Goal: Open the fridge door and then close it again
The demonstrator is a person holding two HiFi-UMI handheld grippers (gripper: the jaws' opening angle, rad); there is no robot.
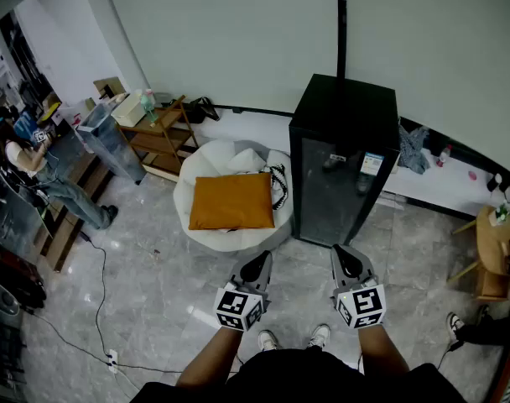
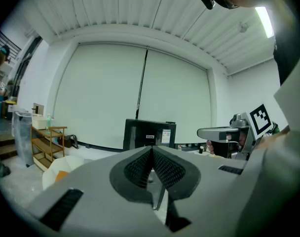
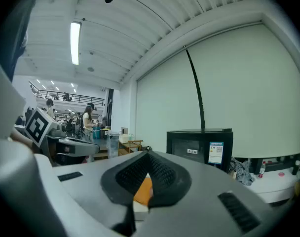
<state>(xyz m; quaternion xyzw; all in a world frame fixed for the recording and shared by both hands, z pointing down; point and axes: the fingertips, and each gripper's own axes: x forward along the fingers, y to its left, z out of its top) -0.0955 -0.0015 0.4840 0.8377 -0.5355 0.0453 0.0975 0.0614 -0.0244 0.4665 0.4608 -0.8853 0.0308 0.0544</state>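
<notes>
Pressed together and empty, the jaws of the left gripper and the right gripper are held out side by side, nearly level, above a grey tiled floor. Ahead of them, nearer the right one, the black fridge stands with its door closed against a pale wall, just beside a white beanbag bearing an orange cushion.

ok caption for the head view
left gripper and right gripper, both shut, face the closed fridge beside an orange cushion
</notes>
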